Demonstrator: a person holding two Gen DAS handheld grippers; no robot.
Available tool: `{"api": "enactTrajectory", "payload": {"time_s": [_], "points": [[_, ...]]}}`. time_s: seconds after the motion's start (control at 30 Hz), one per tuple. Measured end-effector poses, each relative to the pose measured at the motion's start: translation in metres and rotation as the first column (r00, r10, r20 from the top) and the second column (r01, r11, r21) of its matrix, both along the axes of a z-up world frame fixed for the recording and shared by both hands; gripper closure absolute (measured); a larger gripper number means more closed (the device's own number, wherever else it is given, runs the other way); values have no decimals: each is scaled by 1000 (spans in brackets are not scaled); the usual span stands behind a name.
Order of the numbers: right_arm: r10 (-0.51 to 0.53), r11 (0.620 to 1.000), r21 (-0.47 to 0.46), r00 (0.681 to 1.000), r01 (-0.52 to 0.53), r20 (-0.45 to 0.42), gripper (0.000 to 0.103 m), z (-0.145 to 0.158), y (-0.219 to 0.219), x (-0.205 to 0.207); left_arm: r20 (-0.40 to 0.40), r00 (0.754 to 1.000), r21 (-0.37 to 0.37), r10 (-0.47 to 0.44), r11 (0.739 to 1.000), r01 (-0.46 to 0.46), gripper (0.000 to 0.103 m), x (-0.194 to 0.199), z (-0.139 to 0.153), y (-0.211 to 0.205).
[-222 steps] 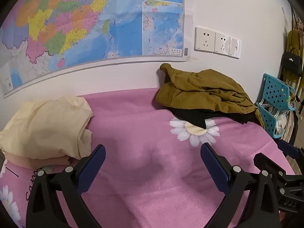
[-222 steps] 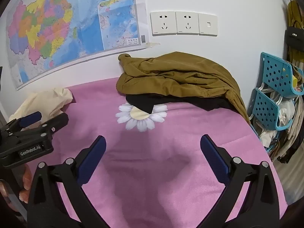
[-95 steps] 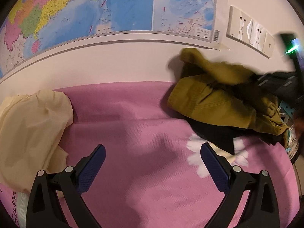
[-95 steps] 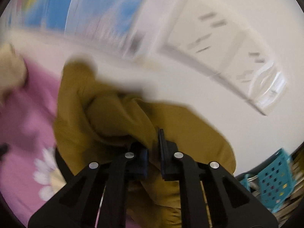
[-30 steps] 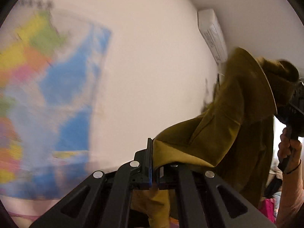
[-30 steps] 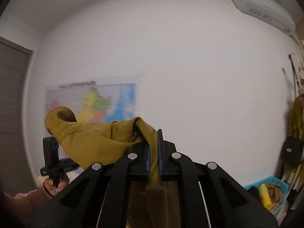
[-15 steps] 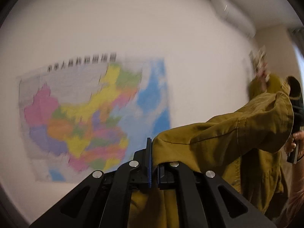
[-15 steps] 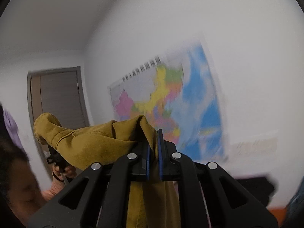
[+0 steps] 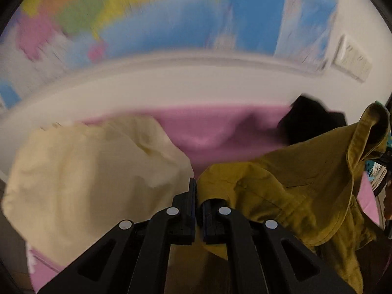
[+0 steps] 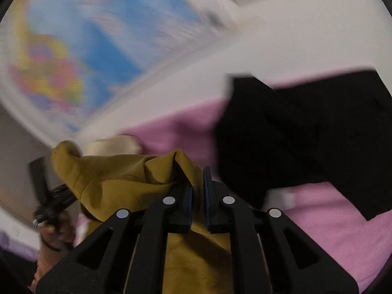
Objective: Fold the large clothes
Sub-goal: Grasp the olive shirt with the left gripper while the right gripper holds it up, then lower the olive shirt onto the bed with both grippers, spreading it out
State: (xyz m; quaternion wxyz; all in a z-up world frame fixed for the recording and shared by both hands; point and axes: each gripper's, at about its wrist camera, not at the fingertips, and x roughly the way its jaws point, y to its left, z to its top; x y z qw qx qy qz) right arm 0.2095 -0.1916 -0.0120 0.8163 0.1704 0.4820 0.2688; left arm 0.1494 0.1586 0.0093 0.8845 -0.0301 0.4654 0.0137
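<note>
A: Since the frame a second ago, the olive-brown garment point(image 9: 294, 191) is brought down from in front of the wall to just above the pink bed sheet point(image 9: 215, 127), and both views are now pointed at the bed, heavily blurred.

B: What is seen at the left?

A: A cream cloth heap point(image 9: 93, 171) is seen lying on the sheet below the wall map point(image 9: 171, 14). Just beside it, the left gripper point(image 9: 199, 196) is clamped tight on an edge of the garment.

B: And further right?

A: The garment is stretched across towards the right gripper point(image 10: 198, 183). Its jaws have just been opening a little; a fold of the garment is seen between the narrowly parted pads, and contact looks kept on the left pad only. In the right wrist view a hand point(image 10: 55, 230) is seen on the other tool's handle. A black garment point(image 10: 306, 137) is spread on the sheet at the far right.
</note>
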Motion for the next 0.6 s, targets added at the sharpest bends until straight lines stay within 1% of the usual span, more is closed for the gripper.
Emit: {"api": "enactTrajectory", "payload": {"time_s": [0.03,0.07,0.1,0.13,0.17,0.2,0.23,0.27,0.3,0.33,0.37,0.4,0.43,0.47,0.5,0.53,0.57,0.6], "points": [[-52,998,-33,998,51,-18,81,-6,-5,5,-8,1000,-14,-1,1000,1,98,6,-3,2],[-100,993,-69,995,99,-9,81,-6,-10,8,-12,1000,-25,0,1000,-1,94,9,-4,4],[-144,984,-97,989,146,23,79,1,-20,4,-12,1000,-40,-9,999,8,84,10,-1,7],[-165,978,-123,985,170,49,68,13,-28,-3,-1,1000,-46,-26,999,26,74,6,3,10],[-166,975,-136,984,173,68,62,22,-29,-3,20,999,-45,-47,998,48,72,-1,9,11],[-119,981,-141,988,133,103,60,36,-27,-20,39,997,-45,-67,997,68,70,-13,15,10],[-29,988,-144,992,47,126,46,49,-20,-42,63,993,-53,-99,993,102,65,-26,21,10],[68,987,-156,988,-45,142,22,60,-8,-70,74,990,-62,-119,990,124,59,-37,24,10],[127,980,-172,979,-100,160,15,65,1,-89,92,985,-71,-144,986,151,54,-51,28,10],[200,965,-210,962,-160,187,13,68,15,-116,109,978,-74,-177,980,186,50,-64,29,10],[275,939,-266,941,-219,195,12,66,31,-140,128,968,-70,-214,972,224,48,-79,31,7],[337,907,-328,922,-265,188,11,60,50,-159,142,961,-60,-236,967,247,44,-87,32,4],[377,876,-386,909,-288,178,11,50,68,-174,151,953,-48,-263,961,273,39,-99,32,-1],[405,851,-425,901,-309,157,11,41,82,-183,149,945,-38,-291,953,300,37,-106,31,-9],[432,807,-489,896,-331,106,11,21,98,-194,143,933,-11,-329,942,334,36,-115,26,-17],[435,783,-527,896,-330,85,13,7,103,-194,133,928,25,-349,937,349,34,-116,17,-25],[437,766,-548,897,-337,59,24,-5,108,-195,118,925,55,-361,933,357,33,-115,9,-31],[435,759,-542,900,-359,12,39,-17,108,-193,84,919,87,-386,921,379,33,-118,-3,-39]]}}
